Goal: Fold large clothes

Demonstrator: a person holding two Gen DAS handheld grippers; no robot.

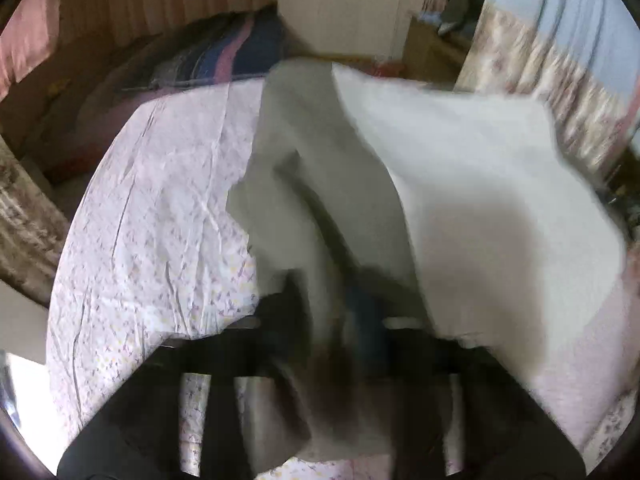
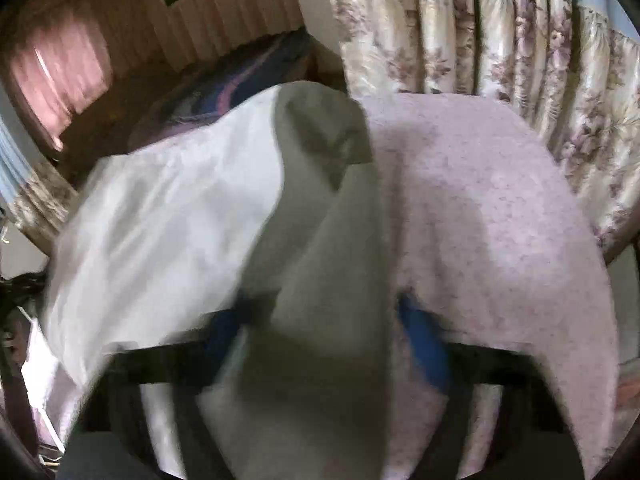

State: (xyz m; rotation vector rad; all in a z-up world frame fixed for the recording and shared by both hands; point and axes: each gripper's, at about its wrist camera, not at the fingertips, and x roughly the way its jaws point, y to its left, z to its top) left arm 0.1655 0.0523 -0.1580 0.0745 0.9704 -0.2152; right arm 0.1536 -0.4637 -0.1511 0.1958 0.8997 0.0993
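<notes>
White garment (image 1: pixel 460 184) hangs bunched over a floral-sheeted bed (image 1: pixel 152 216), one edge pinched in the left gripper (image 1: pixel 332 316), another in the right gripper (image 2: pixel 324 320). Drawing both edges taut and level should give a clean fold.

Bed: pale pink floral sheet (image 1: pixel 152 208), creased.
Pillow: dark blue and pink striped (image 1: pixel 224 60), at the far end of the bed.
Curtains: cream floral drapes (image 2: pixel 520 60).
Wall: pink vertical panelling (image 2: pixel 240 12).
Wardrobe: pale door (image 1: pixel 340 4).
</notes>
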